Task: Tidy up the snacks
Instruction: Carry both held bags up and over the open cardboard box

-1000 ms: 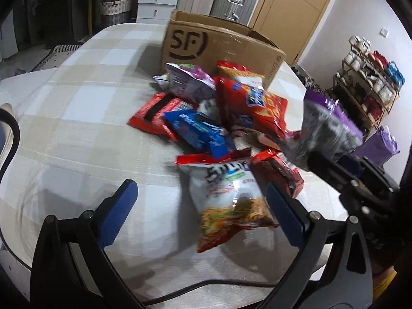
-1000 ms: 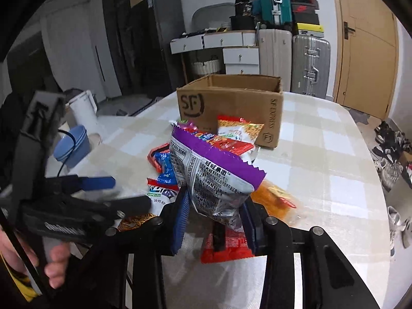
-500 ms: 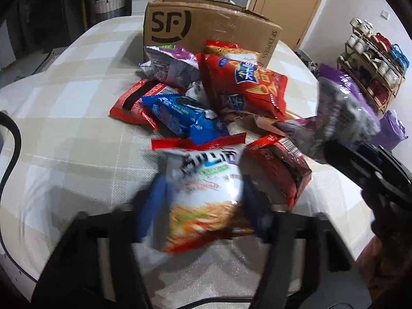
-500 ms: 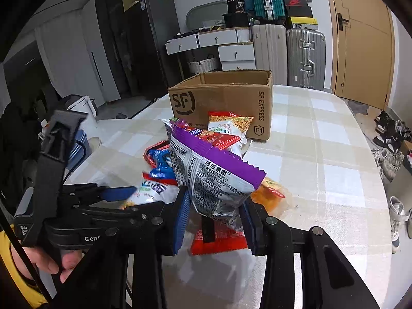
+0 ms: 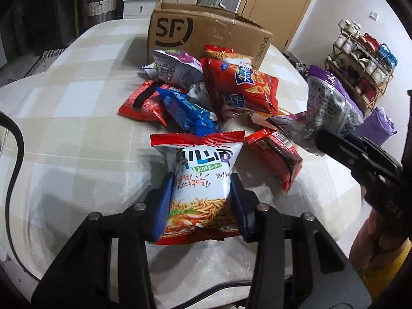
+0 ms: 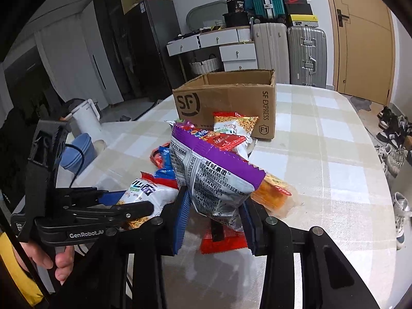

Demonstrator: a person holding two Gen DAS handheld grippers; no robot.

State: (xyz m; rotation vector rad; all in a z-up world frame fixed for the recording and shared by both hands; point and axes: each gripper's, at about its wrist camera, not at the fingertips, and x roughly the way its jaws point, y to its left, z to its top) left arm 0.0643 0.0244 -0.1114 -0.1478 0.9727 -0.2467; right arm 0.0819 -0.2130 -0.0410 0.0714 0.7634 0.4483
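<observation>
Left wrist view: the left gripper (image 5: 200, 203) has just been closing, its fingers now grasping the noodle bag (image 5: 199, 188) at lower centre on the bench (image 5: 77, 139).

Right wrist view: the right gripper (image 6: 215, 219) clenches the purple bag (image 6: 213, 177) (lifted). Next, probably carrying both to the box (image 6: 226, 108), upper centre.

Dim indoor light, soft shadows, strong fisheye bending, black corners.
</observation>
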